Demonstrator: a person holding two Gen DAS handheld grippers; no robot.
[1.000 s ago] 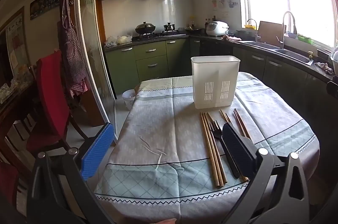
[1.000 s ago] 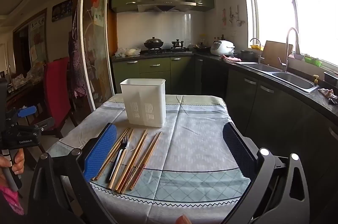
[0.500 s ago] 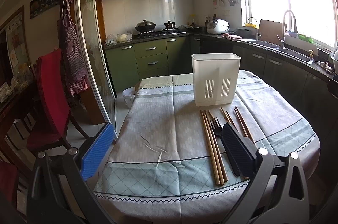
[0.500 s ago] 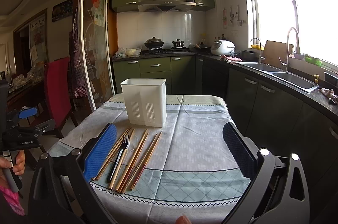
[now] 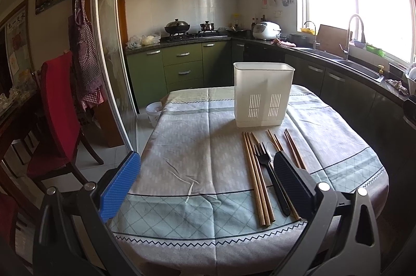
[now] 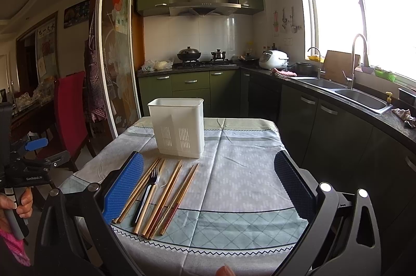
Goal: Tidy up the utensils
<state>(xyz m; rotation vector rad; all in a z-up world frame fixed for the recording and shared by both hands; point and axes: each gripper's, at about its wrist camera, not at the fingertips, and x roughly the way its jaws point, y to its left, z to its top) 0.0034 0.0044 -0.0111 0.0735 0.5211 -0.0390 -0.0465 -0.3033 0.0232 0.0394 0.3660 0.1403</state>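
So, where things are: long brown wooden chopsticks (image 6: 166, 194) and one black plastic fork (image 6: 145, 196) lie flat in a row on the counter (image 6: 241, 187), which has a grey and green patterned cloth on it. They are just in front of the tall white plastic utensil box (image 6: 179, 127) with little slots in its side.
Left claw (image 5: 208, 185): released, with its two pads spread wide. It holds nothing and hangs over the near edge of the counter, with the sticks and fork by its black pad.
Right claw (image 6: 208, 185): released too, wide and holding nothing, with its blue pad by the sticks.
How they will feel: the sticks look light, stiff, thin and round, so they may roll or slip. The fork looks light and smooth.
Where to hold: near the middle of a stick, or the fork's flat handle.
Hard to see: how many sticks there are, maybe five pairs.
Changed from before: almost nothing. Both claws have crept a tiny bit closer, and the sticks, fork and box have stayed put.
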